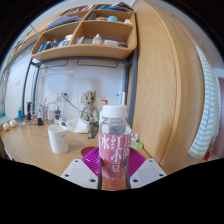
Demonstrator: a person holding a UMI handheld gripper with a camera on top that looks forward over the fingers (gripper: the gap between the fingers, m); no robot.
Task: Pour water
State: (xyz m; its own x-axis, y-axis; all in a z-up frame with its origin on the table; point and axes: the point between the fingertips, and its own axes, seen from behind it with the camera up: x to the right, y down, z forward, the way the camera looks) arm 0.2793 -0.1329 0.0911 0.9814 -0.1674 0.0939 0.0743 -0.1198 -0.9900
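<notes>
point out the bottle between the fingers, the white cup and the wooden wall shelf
Clear plastic bottle with pink label and white cap (114, 146), gripper view, on the label, between the fingers.
White cup on the wooden table (58, 139), gripper view, on its side wall.
Wooden wall shelf (85, 50), gripper view, on its lower board's front edge.

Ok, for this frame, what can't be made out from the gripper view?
- Bottle: its base is hidden behind the gripper fingers; water level unreadable behind the label.
- White cup: inside hidden by its own wall.
- Shelf items: too small to identify.
- Finger contact with the bottle: unclear.
</notes>
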